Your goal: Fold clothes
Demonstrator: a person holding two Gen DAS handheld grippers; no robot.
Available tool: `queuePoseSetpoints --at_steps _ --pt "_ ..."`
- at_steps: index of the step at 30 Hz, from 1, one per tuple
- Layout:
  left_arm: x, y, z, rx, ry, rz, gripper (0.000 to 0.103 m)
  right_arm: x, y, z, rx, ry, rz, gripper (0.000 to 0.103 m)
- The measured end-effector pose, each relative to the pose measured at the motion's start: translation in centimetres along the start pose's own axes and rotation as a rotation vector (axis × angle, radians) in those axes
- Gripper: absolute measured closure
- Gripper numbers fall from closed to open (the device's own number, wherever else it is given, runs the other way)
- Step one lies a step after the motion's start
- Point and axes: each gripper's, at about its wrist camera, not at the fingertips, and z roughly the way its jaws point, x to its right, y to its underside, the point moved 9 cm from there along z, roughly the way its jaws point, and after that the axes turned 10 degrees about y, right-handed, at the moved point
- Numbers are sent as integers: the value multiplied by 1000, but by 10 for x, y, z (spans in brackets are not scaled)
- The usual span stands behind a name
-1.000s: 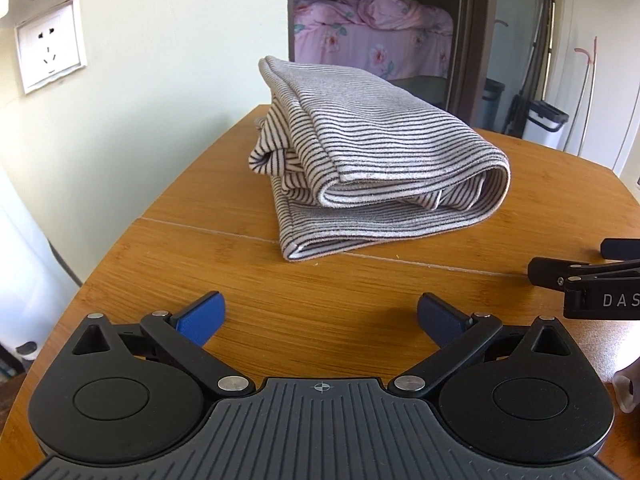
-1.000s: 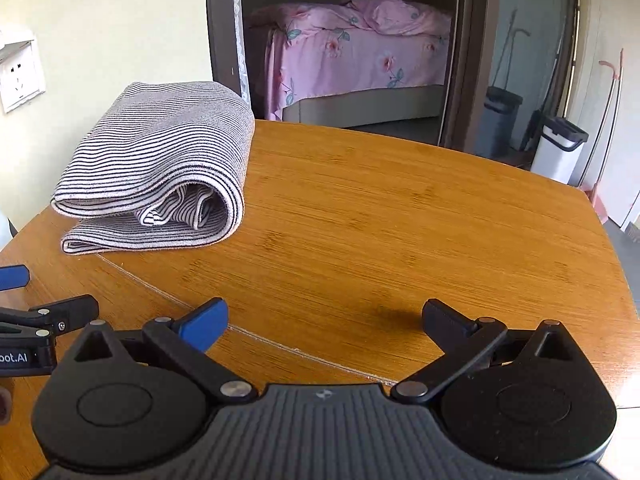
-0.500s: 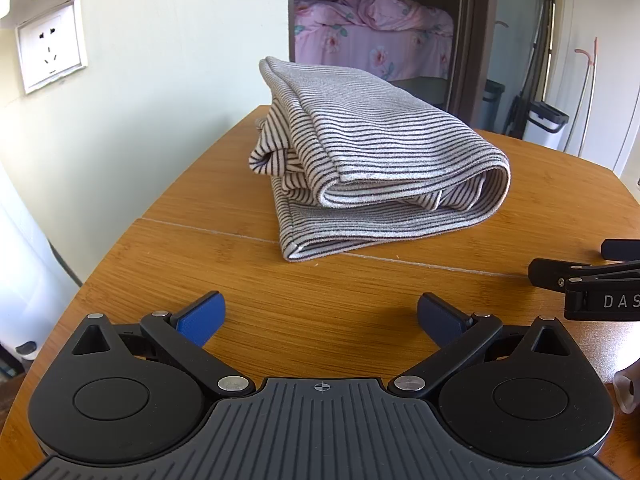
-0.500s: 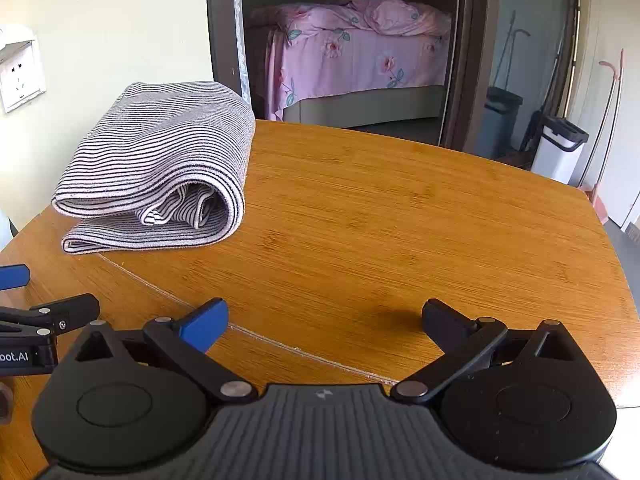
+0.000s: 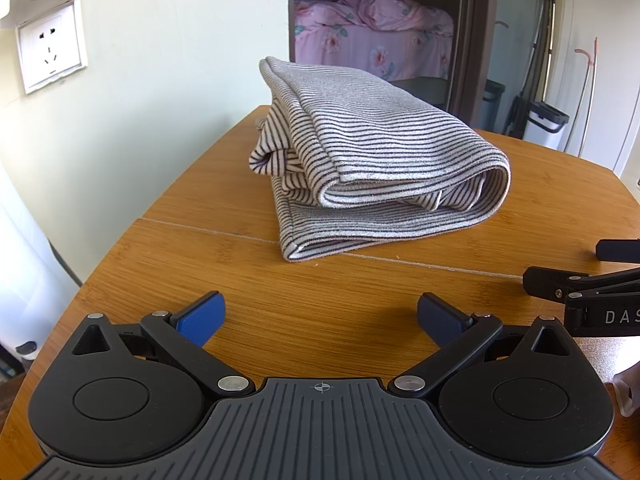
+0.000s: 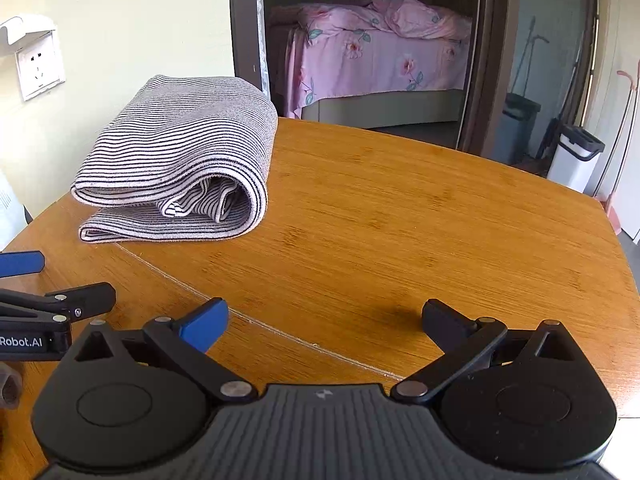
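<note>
Left wrist view: folded shirt (image 5: 372,160) seen at table's (image 5: 540,208) far left edge, straight ahead of left gripper (image 5: 320,316), the nearer; right gripper (image 6: 324,320) offset rightward. Both held apart, empty.

One folded garment, two grippers on a single wooden table

One striped garment (image 5: 372,160) lies folded on one wooden table (image 5: 224,280); two handheld grippers, the left gripper (image 5: 320,316) and the right gripper (image 6: 324,318), each show two fingers spread apart and empty. Beyond: one wall socket (image 5: 50,54), one bed (image 6: 380,56) with pink floral bedding, and two bins (image 6: 576,156).
</note>
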Motion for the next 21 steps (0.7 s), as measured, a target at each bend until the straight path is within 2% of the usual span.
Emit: queuePoseSetpoints --at_steps 21 --pt "0 0 0 -1 1 0 0 6 2 -1 1 -2 -1 0"
